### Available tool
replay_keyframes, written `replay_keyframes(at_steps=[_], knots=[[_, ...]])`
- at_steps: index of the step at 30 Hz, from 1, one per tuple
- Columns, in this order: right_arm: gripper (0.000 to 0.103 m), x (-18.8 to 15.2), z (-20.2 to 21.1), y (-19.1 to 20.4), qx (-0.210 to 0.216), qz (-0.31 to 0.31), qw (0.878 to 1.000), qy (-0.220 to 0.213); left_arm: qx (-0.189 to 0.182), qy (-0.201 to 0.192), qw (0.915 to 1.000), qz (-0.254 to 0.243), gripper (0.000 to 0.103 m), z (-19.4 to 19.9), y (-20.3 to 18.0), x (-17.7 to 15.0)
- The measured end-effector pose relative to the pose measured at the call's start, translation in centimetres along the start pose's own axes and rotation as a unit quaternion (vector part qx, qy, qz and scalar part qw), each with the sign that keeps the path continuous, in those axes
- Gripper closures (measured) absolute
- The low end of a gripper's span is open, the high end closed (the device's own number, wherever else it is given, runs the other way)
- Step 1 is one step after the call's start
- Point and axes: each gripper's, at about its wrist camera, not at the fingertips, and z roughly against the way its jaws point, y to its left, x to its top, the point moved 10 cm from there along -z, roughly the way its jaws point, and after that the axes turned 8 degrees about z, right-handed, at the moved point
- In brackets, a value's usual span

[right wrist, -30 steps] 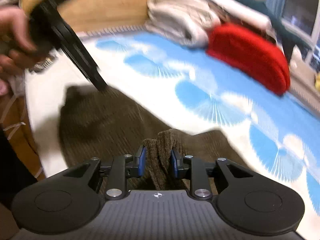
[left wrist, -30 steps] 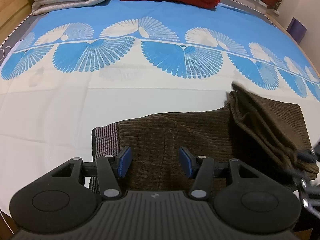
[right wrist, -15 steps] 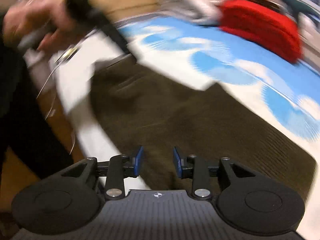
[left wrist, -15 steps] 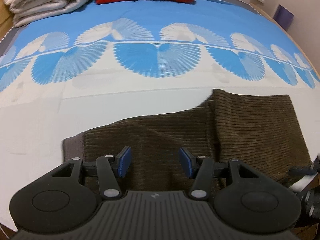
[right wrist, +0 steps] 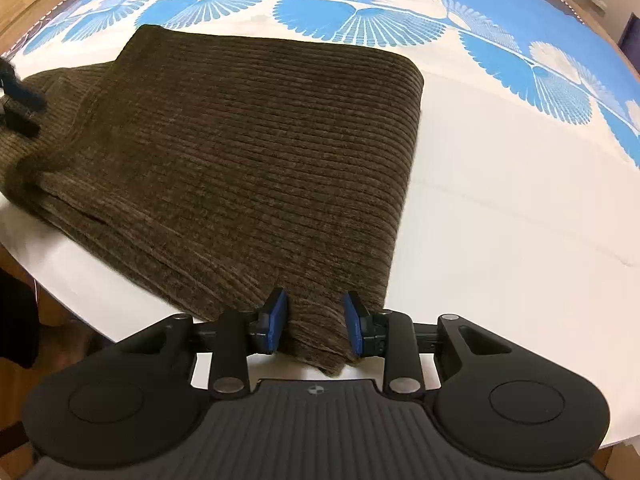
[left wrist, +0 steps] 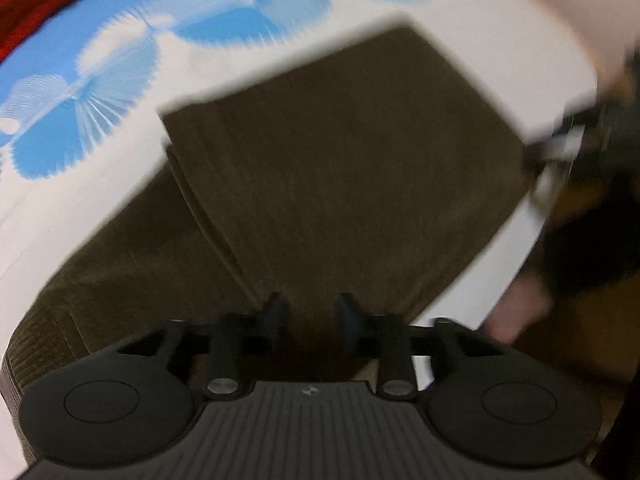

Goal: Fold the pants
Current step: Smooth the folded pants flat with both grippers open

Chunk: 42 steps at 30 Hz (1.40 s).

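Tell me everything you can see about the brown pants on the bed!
The brown pants look like thick ribbed corduroy, dark olive-brown. They lie flat, folded into a stack of layers with one folded edge rounded, on the white part of a bedsheet that has blue fan shapes farther back. The right claw has its blue pads on either side of the near corner. The left claw, whose jaws have just been closing, sits at another edge; blur hides whether it grips.

A bed sheet (right wrist: 500, 184), white with blue fan shapes, covers the bed. A red blanket (left wrist: 24, 4) shows blurred at its far edge.
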Motion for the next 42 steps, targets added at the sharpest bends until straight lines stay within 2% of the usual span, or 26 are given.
replay_keyframes(at_steps=[2, 4, 6, 9, 11, 14, 17, 18, 20, 22, 24, 27, 29, 30, 31, 33, 34, 35, 36, 37, 38, 42], knots=[[0.07, 0.1, 0.2, -0.3, 0.001, -0.003, 1.0, 0.004, 0.017, 0.021, 0.9991, -0.032, 0.077, -1.3, -0.4, -1.1], [0.071, 0.7, 0.4, -0.3, -0.001, -0.004, 1.0, 0.003, 0.011, 0.011, 0.9991, -0.04, 0.077, -0.9, -0.4, -1.0], [0.07, 2.1, 1.4, -0.4, -0.002, -0.005, 0.999, -0.032, -0.005, -0.016, 0.9997, -0.017, 0.077, -0.1, 0.1, 0.1], [0.07, 4.1, 3.4, 0.8, 0.024, -0.006, 0.994, -0.106, -0.002, -0.074, 0.997, 0.024, 0.075, 0.9, 1.3, 2.3], [0.068, 4.8, 3.7, 1.8, 0.036, 0.009, 0.991, -0.126, 0.003, -0.102, 0.9935, 0.051, 0.075, 1.2, 2.1, 3.4], [0.068, 4.2, 1.9, 3.5, 0.039, 0.044, 0.994, -0.095, -0.002, -0.116, 0.9905, 0.074, 0.075, 0.5, 2.6, 4.7], [0.066, 2.8, -0.3, 4.7, 0.037, 0.08, 0.995, -0.038, 0.026, -0.104, 0.9913, 0.075, 0.075, -1.2, 3.8, 5.1], [0.066, 2.7, -0.4, 4.9, 0.034, 0.084, 0.995, -0.034, 0.039, -0.086, 0.9923, 0.08, 0.075, -2.1, 4.5, 4.7], [0.066, 3.0, -0.2, 5.0, 0.03, 0.084, 0.995, -0.035, 0.098, -0.051, 0.9901, 0.086, 0.071, -3.6, 6.5, 4.1], [0.066, 3.7, 0.4, 4.8, 0.026, 0.073, 0.995, -0.055, 0.126, -0.085, 0.984, 0.093, 0.073, -2.3, 7.9, 5.3], [0.066, 4.7, 1.3, 4.9, 0.034, 0.058, 0.994, -0.089, 0.105, -0.138, 0.9774, 0.121, 0.073, -0.5, 8.6, 6.9], [0.064, 6.0, 2.2, 5.8, 0.044, 0.053, 0.989, -0.132, 0.069, -0.171, 0.9713, 0.15, 0.073, 0.4, 8.0, 8.3], [0.059, 6.0, 2.0, 6.7, 0.056, 0.056, 0.989, -0.127, 0.051, -0.181, 0.9715, 0.144, 0.073, 0.3, 6.8, 9.3], [0.059, 5.6, 1.4, 7.0, 0.058, 0.064, 0.99, -0.11, 0.049, -0.185, 0.9719, 0.137, 0.072, 0.2, 6.3, 9.7], [0.059, 5.2, 0.6, 7.4, 0.054, 0.076, 0.992, -0.087, 0.053, -0.186, 0.9727, 0.129, 0.072, -0.2, 5.9, 10.2], [0.058, 4.2, -0.8, 8.0, 0.045, 0.101, 0.993, -0.048, 0.068, -0.163, 0.9766, 0.122, 0.072, -1.5, 5.8, 10.1], [0.058, 4.2, -0.8, 8.1, 0.042, 0.103, 0.993, -0.049, 0.08, -0.139, 0.979, 0.126, 0.071, -2.3, 6.0, 9.6], [0.058, 4.5, -0.7, 8.1, 0.04, 0.103, 0.993, -0.049, 0.096, -0.096, 0.9814, 0.136, 0.07, -3.8, 6.6, 8.5], [0.058, 4.8, -0.5, 8.0, 0.04, 0.099, 0.993, -0.049, 0.107, -0.064, 0.9815, 0.145, 0.063, -4.8, 7.1, 7.7], [0.058, 5.0, -0.3, 8.0, 0.039, 0.094, 0.993, -0.052, 0.112, -0.049, 0.9797, 0.159, 0.058, -5.4, 7.7, 7.1], [0.058, 5.2, -0.1, 7.9, 0.038, 0.09, 0.994, -0.053, 0.112, -0.056, 0.9776, 0.17, 0.055, -5.0, 8.0, 7.2], [0.058, 6.0, 1.0, 7.0, 0.027, 0.082, 0.995, -0.052, 0.094, -0.099, 0.9715, 0.194, 0.054, -2.4, 8.7, 7.6]])
